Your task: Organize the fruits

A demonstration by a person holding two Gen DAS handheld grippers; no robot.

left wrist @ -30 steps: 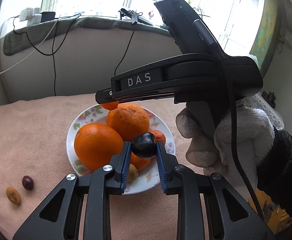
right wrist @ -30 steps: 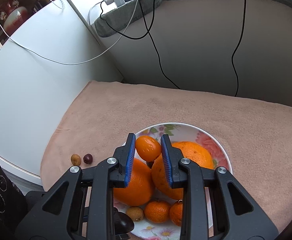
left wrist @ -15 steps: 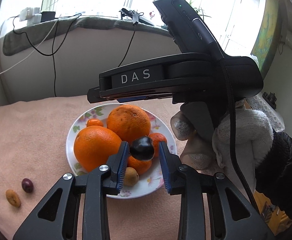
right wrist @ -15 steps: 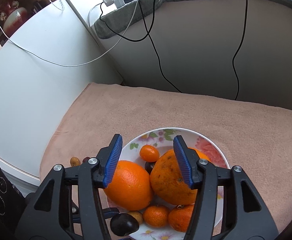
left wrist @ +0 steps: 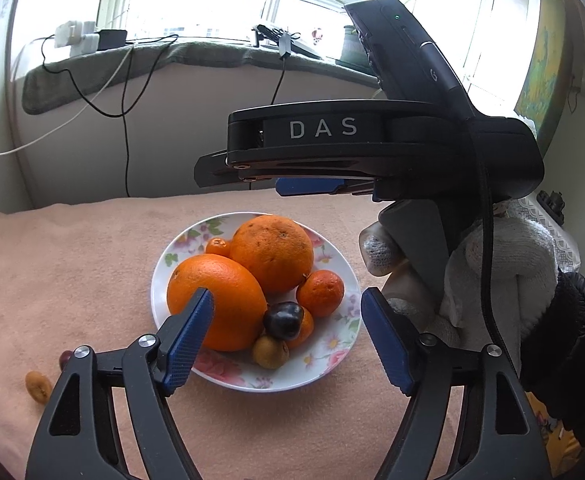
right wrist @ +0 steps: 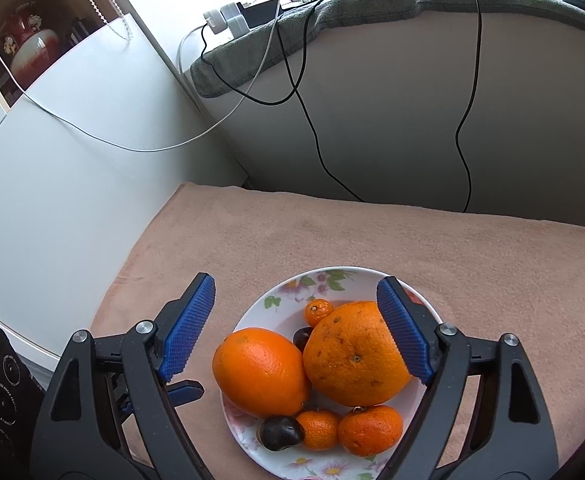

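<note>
Now both the left gripper (left wrist: 286, 334) and right gripper (right wrist: 296, 326) are opening, empty, above the plate (left wrist: 334, 364).

Daylight pours through a wide white-framed window (left wrist: 212, 4). Below it runs a deep sill covered with a grey-green cloth (right wrist: 372, 12), where white plugs (right wrist: 228, 20) sit and black and white cables (right wrist: 312, 120) hang down the pale wall (right wrist: 392, 112). A white cabinet (right wrist: 72, 160) stands beside a surface spread with a pinkish-beige blanket (right wrist: 332, 236). A yellow-green picture (left wrist: 542, 68) hangs on another wall.
</note>
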